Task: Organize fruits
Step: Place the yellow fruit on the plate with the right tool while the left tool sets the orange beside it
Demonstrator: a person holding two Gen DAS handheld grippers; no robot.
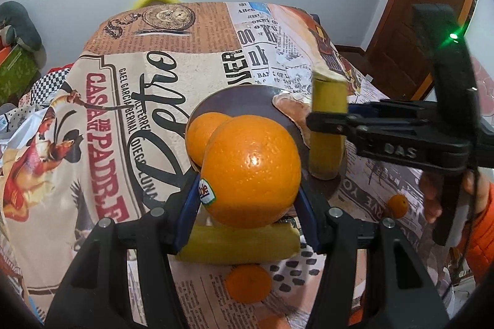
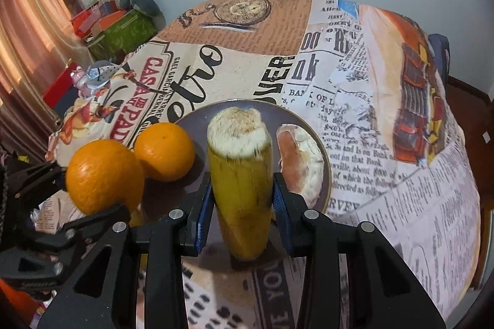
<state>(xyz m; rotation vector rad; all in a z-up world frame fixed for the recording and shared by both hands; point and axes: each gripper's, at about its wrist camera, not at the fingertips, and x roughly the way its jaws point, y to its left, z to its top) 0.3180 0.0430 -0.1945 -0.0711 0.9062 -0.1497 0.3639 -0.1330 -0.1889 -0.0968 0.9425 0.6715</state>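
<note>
Desk: covered edge to edge by a cloth printed with newspaper clippings, a pocket watch and red lettering.

Plate: dark, round, near the middle of the desk. Carries one orange and a peeled rind.

Right gripper: black with blue pads, clenched on a banana piece, held above the near rim of the plate. Seen from the left wrist view it reaches in from the right side.

Left gripper: same make, grasping a large orange from both sides, just over the near left edge of the plate.

Banana piece: yellow, cut short, upright between the right pads, pale cut end on top.

Second banana piece: lying crosswise on the cloth, below the left gripper.

Large orange: in the left gripper, sticker on its left side; lifted, touching nothing but the pads as far as can be told.

Second orange: resting on the left part of the plate, just behind the held one.

Rind: pale inside, brownish outside, lying on the right part of the plate.

Small orange fruit: on the cloth, near the lower edge of the left wrist view.

Another small orange fruit: on the cloth at right, beside a person's hand.
</note>
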